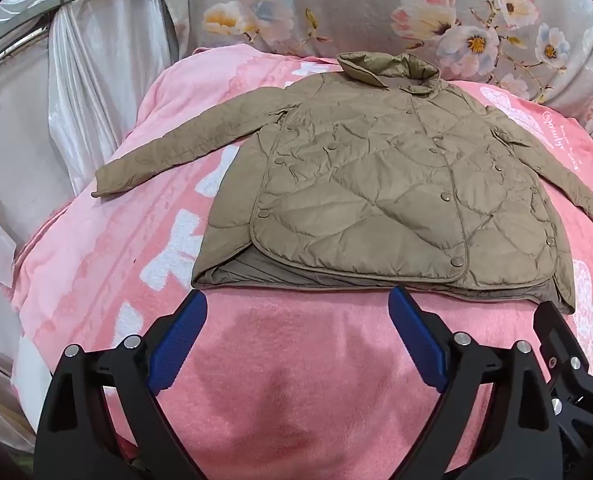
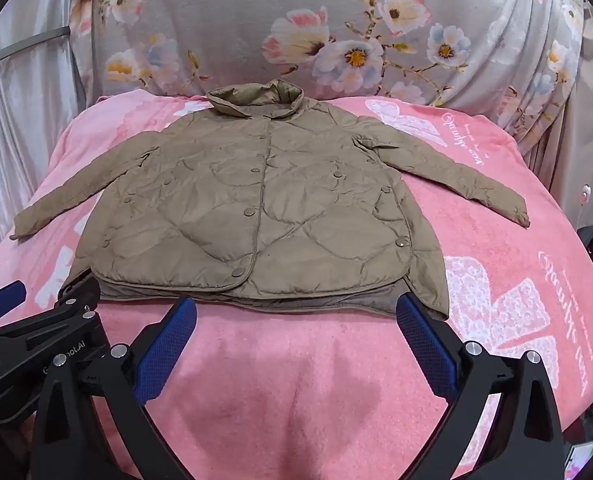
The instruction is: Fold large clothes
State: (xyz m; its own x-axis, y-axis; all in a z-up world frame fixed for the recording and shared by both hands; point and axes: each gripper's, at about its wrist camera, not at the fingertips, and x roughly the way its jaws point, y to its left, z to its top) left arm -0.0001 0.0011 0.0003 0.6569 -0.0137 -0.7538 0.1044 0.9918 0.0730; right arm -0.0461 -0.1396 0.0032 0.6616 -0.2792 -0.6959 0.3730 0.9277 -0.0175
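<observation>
Nearest the cameras, two grippers hover over a pink blanket (image 1: 280, 380): the left gripper (image 1: 298, 316) has its two blue-padded fingers (image 1: 178, 344) spread wide apart with nothing between them, and the right gripper (image 2: 296, 320) likewise holds its two fingers (image 2: 426, 344) wide apart and empty. In each wrist view the other gripper shows at the frame's edge. Just beyond the fingertips lies the one garment, a tan quilted jacket (image 1: 376, 192), spread flat and front-up on the blanket, hem toward the grippers and collar (image 1: 388, 68) away from them. Its front is snapped closed, with round snaps scattered over the quilting. Its two sleeves spread outward, one to each side, both lying flat on the blanket. Behind the collar hangs a grey cloth printed with flowers (image 2: 336, 20), and at the far left a pale satin curtain (image 1: 76, 92).
</observation>
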